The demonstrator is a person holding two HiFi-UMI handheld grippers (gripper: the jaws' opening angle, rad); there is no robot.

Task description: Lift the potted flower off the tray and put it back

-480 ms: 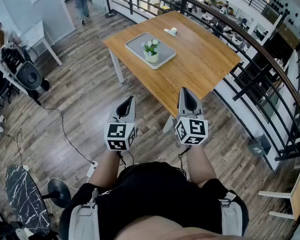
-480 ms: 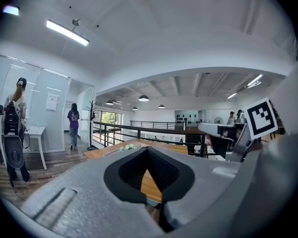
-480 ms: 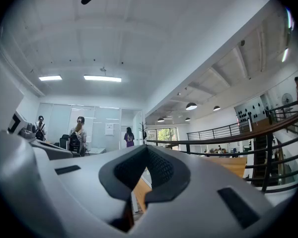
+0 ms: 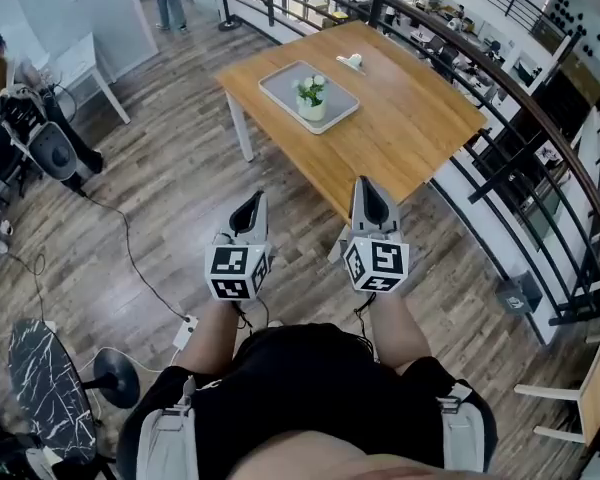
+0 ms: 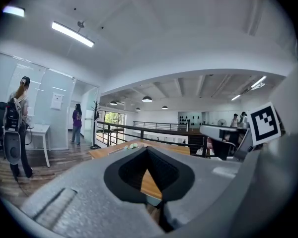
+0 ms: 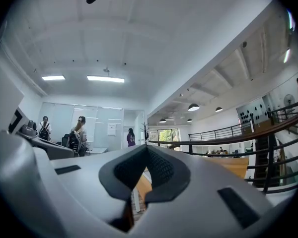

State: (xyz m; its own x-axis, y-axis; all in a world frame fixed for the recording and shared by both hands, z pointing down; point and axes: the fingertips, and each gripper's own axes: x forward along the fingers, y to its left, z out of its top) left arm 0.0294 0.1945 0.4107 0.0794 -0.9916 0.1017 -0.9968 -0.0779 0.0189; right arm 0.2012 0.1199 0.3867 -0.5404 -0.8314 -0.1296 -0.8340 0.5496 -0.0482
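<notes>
Head view shows potted flower upright on tray, left tool and right tool both closed, empty.

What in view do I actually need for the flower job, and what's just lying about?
For the job:
potted flower
tray under it
table
left gripper and right gripper, both shut and empty

Lying about:
small white object on the table
cable on the floor
marble-patterned board
</notes>
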